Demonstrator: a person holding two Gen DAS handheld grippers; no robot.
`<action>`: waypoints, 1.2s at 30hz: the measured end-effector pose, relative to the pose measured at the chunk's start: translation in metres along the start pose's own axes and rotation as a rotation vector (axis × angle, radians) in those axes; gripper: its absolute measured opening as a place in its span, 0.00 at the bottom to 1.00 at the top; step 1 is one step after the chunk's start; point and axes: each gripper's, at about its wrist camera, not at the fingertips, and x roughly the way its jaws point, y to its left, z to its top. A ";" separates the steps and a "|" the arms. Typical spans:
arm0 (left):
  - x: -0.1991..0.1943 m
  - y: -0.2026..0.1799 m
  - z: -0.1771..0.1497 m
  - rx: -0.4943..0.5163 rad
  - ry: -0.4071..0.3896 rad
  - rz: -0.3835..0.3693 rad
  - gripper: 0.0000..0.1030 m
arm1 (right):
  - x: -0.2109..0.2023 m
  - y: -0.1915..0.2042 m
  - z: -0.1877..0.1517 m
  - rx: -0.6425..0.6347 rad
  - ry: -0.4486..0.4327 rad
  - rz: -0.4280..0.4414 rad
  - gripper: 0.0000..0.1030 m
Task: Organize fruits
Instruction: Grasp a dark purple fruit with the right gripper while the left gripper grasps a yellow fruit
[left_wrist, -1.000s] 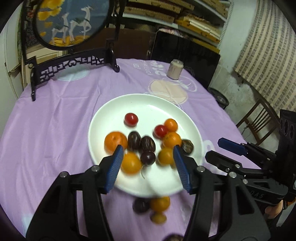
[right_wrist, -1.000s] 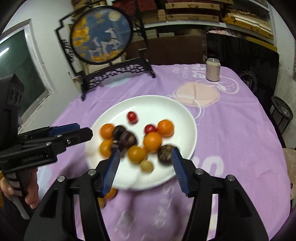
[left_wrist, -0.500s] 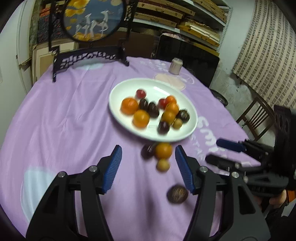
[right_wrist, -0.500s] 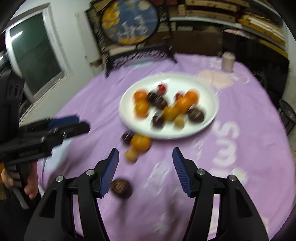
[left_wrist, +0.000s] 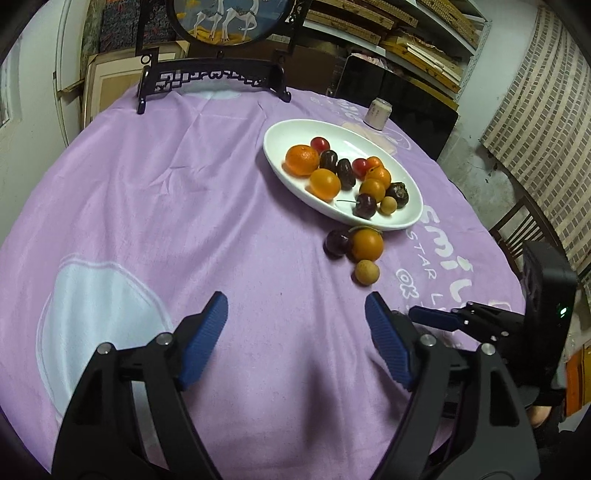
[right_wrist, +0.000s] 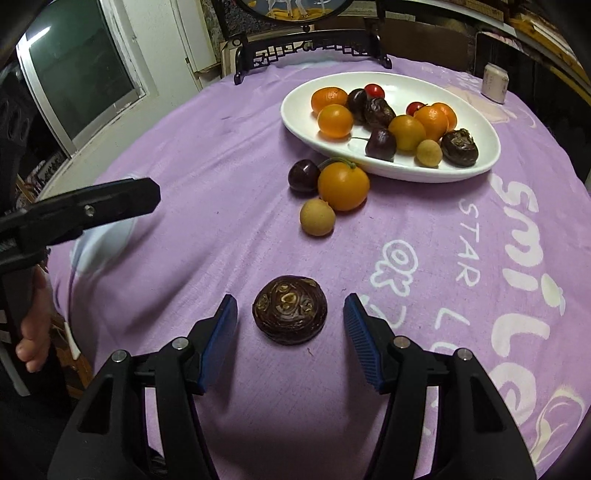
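A white oval plate (left_wrist: 280, 136) (right_wrist: 295, 110) holds several oranges, dark cherries and small tomatoes. On the purple cloth just in front of it lie an orange (right_wrist: 343, 185), a dark cherry (right_wrist: 303, 175) and a tan longan (right_wrist: 317, 216). Nearer still, a dark brown water chestnut (right_wrist: 290, 314) rests on the cloth between the blue pads of my right gripper (right_wrist: 290, 302), which stand apart from it on both sides. My left gripper (left_wrist: 295, 306) hovers over bare cloth, short of the loose fruit (left_wrist: 366, 244); its jaws are opening with nothing between them.
A round painted screen on a black carved stand (left_wrist: 218, 74) sits at the far edge of the table. A small can (left_wrist: 377, 113) stands behind the plate. A wooden chair (left_wrist: 524, 225) is off to the right, a window (right_wrist: 74, 74) to the left.
Both grippers have drawn back from the plate toward the near side of the table and dropped lower. The left jaws have spread wider. The water chestnut now lies between the right fingers.
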 end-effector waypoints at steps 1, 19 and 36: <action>0.000 -0.001 0.000 0.001 0.000 -0.003 0.76 | 0.003 0.002 -0.001 -0.013 0.003 -0.011 0.54; 0.070 -0.089 0.006 0.174 0.109 0.004 0.76 | -0.044 -0.081 -0.032 0.199 -0.089 -0.034 0.40; 0.101 -0.088 0.011 0.155 0.157 0.011 0.24 | -0.046 -0.102 -0.036 0.251 -0.095 0.000 0.40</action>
